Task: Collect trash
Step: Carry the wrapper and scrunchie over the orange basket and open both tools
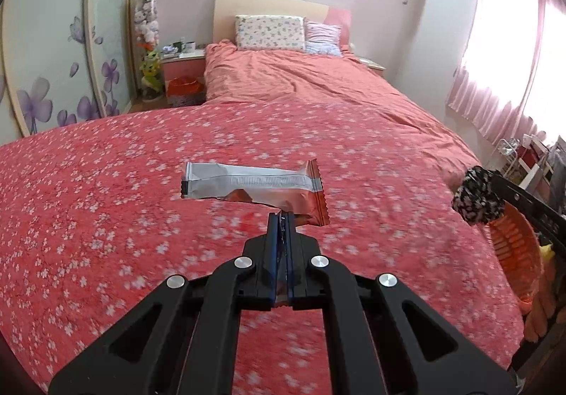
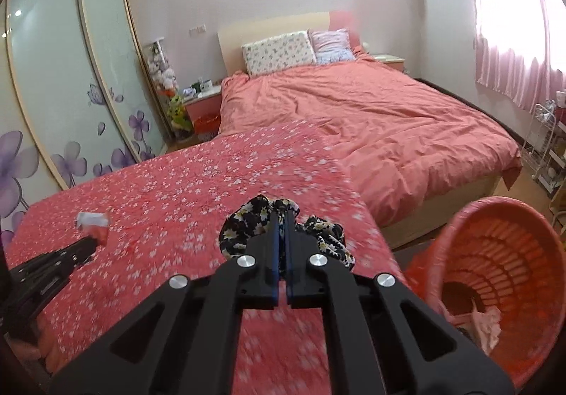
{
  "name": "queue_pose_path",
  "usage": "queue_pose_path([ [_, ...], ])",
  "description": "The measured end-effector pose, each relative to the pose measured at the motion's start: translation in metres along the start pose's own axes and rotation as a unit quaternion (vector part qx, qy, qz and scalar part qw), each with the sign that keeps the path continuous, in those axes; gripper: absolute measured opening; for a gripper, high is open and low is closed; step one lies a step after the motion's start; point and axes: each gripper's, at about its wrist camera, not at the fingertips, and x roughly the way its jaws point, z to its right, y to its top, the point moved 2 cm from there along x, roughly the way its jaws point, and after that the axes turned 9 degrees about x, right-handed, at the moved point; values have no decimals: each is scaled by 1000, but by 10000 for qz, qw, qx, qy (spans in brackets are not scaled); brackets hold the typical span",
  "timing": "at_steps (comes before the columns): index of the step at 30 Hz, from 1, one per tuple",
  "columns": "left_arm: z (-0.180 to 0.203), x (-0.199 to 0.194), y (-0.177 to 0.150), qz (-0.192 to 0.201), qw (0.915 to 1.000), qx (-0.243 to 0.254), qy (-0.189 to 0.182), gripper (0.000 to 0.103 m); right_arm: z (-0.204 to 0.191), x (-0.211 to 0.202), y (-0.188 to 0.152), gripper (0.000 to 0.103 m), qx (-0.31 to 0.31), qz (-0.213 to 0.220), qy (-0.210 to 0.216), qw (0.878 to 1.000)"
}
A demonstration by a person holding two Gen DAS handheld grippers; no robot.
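My left gripper (image 1: 282, 216) is shut on a silver and orange snack wrapper (image 1: 247, 184), which sticks out to the left above the red flowered cover (image 1: 106, 218). My right gripper (image 2: 282, 214) is shut on a black scrunchie with white flowers (image 2: 244, 225), lifted just over the cover. In the left wrist view the scrunchie (image 1: 475, 196) shows at the right edge in the other gripper's tip. The right wrist view has the left gripper (image 2: 85, 246) with the wrapper (image 2: 92, 222) at the far left. An orange slatted basket (image 2: 502, 274) stands low at the right, beside the cover's edge.
Behind lies a bed (image 2: 371, 119) with a pink duvet and two pillows. A wardrobe with purple flower doors (image 2: 70, 94) lines the left wall. A nightstand (image 1: 184, 66) and plush toys stand by the bed. A white rack (image 2: 548, 154) is at the right under pink curtains. Some pale scraps lie in the basket.
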Motion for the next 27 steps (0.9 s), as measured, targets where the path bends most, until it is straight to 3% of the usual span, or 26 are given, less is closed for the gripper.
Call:
queue_pose_path([
  [16, 100, -46, 7, 314, 9957, 488, -717, 3, 69, -125, -11, 3, 417, 642, -244, 9968],
  [27, 185, -37, 4, 233, 9864, 770, -1431, 3, 143, -160, -15, 3, 737, 934, -807, 9896],
])
